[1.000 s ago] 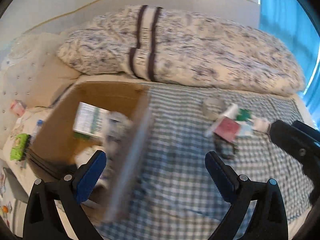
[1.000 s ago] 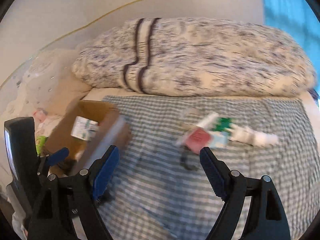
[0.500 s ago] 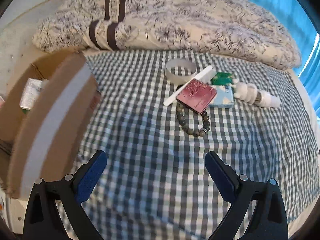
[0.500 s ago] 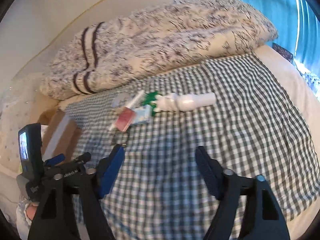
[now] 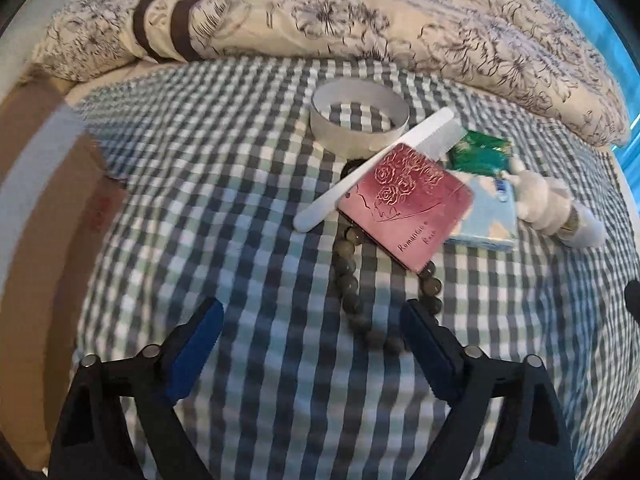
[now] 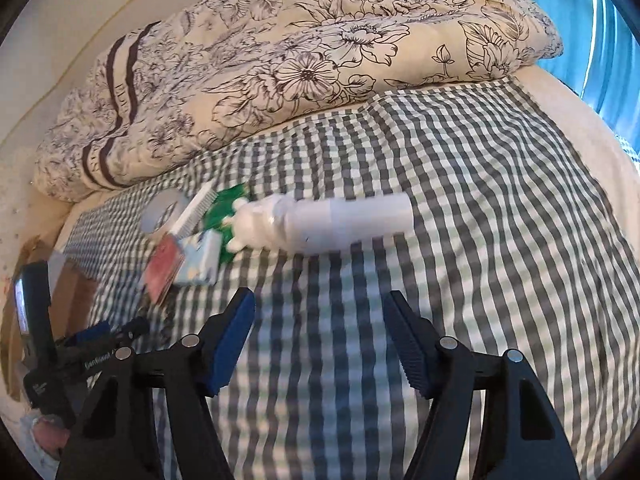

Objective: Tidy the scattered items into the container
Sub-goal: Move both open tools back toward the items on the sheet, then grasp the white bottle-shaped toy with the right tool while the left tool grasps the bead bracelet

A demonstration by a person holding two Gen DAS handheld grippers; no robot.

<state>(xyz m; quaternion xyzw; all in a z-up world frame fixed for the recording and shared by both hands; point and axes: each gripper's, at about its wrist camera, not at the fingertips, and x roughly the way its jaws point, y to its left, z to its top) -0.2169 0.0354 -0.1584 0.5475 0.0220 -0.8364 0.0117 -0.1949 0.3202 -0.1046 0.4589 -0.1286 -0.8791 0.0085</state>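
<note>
Jaws spread over checked sheet (image 5: 248, 184); floral duvet (image 6: 320, 64) behind, blue curtain (image 6: 616, 40)

Bare checked sheet (image 6: 500, 200) is left open at the frame's right and bottom, while passage is blocked by the duvet (image 6: 320, 60) above and the cardboard box (image 5: 44, 200) at left.

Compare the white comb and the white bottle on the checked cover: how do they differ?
The white comb is thin and flat with fine teeth; the white bottle is a thick cylinder with a knobbly end. The comb lies partly under the pink booklet, resting against the tape ring; the bottle lies off to the side with nothing on it. Both lie flat on the checked cover.
</note>
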